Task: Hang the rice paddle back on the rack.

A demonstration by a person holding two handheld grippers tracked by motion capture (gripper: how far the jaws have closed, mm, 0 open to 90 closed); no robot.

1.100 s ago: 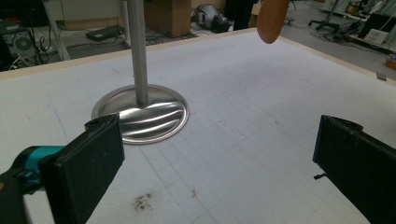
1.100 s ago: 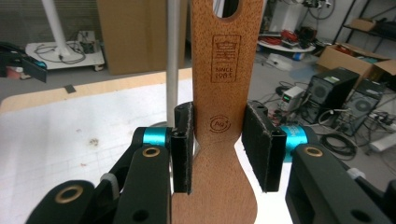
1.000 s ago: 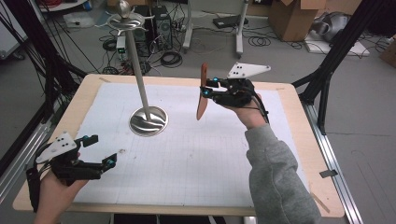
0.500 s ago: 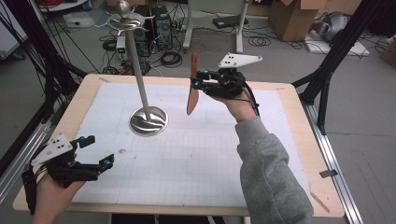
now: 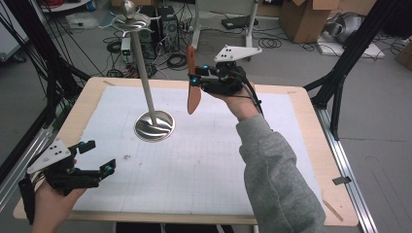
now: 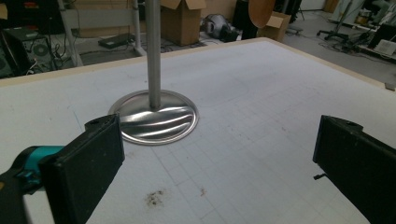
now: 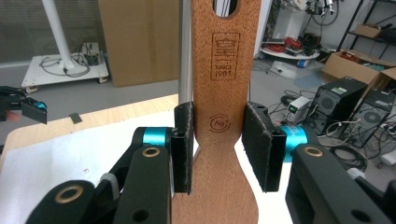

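High view: right gripper (image 5: pixel 195 79) is held up over the far part of the table (image 5: pixel 311 145), jaws clamped on a wooden spatula (image 5: pixel 193 97) that hangs near-vertical, blade end below the jaws, handle end above. Steel stand (image 5: pixel 154 125) sits to the gripper's left w/ its pole rising past it, apart from the spatula. Left gripper (image 5: pixel 99 158) rests low at the near left corner, jaws wide apart, nothing between them.

Left gripper view: both black jaws frame bare white mat; stand base (image 6: pixel 156 116) lies ahead, slightly toward the left jaw. Spatula blade (image 6: pixel 260 10) shows far ahead at top (partly cut off).

Right gripper view: pads (image 7: pixel 184 144) press both edges of the spatula (image 7: pixel 224 93) at its narrow neck; hang hole and burned stamp above the pads, blade widening below. Stand pole (image 7: pixel 185 51) rises just behind the left pad.
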